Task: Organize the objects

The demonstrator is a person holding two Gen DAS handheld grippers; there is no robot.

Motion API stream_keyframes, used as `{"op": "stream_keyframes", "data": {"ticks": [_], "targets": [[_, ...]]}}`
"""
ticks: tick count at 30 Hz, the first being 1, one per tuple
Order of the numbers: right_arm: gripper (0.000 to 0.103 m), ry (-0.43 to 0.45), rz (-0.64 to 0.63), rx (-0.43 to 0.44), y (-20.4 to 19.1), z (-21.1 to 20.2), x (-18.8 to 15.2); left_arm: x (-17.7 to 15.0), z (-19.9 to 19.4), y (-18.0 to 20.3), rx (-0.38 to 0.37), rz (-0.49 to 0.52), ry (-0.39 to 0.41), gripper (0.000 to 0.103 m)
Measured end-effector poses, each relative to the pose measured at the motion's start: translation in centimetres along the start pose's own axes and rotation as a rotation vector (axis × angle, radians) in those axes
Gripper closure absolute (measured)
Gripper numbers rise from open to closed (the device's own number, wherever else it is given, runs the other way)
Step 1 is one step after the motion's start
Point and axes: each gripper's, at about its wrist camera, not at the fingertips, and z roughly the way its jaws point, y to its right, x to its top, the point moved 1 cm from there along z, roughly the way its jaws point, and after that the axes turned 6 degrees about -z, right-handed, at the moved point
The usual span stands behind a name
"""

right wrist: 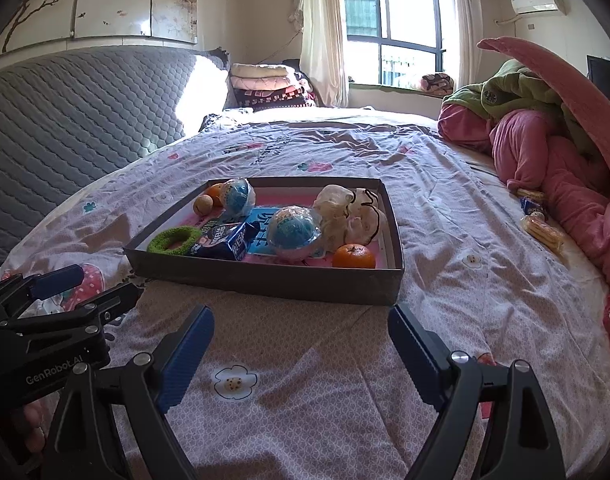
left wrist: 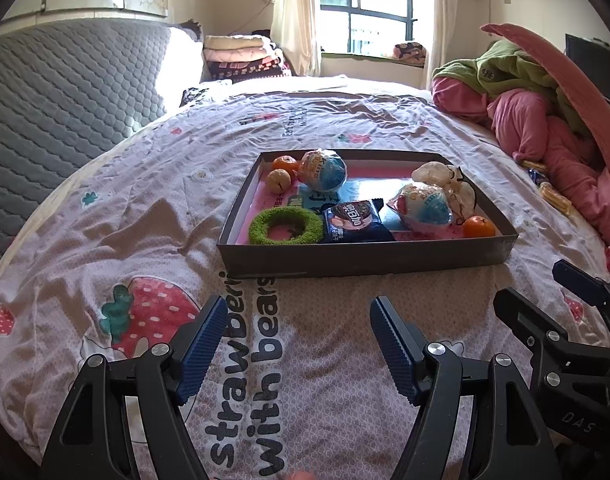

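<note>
Tray (left wrist: 365, 262) is seen on the bed (left wrist: 325, 128), filled with snacks and oranges; before it, left gripper (left wrist: 297, 344) and right gripper (right wrist: 301, 354) are held wide open, empty

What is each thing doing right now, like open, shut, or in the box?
Left gripper: open, empty.
Right gripper: open, empty.
Box: lidless, on the bed.
Green ring: flat in box.
Snack packet: sealed, in box.
Near orange: whole, in box corner.

Left hand-held gripper (left wrist: 299, 308), right hand-held gripper (right wrist: 301, 316): black frames, blue ribbed pads, silver screws, white lettering.
</note>
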Motion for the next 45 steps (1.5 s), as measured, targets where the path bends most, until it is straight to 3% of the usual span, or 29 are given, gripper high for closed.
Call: {"op": "stream_keyframes", "data": {"ticks": [45], "targets": [[0.014,-0.083,0.001,0.001,-0.8,1.6,-2.4,-2.0,2.3,-0.6,0.017,0.005,-0.034,0.028]]}}
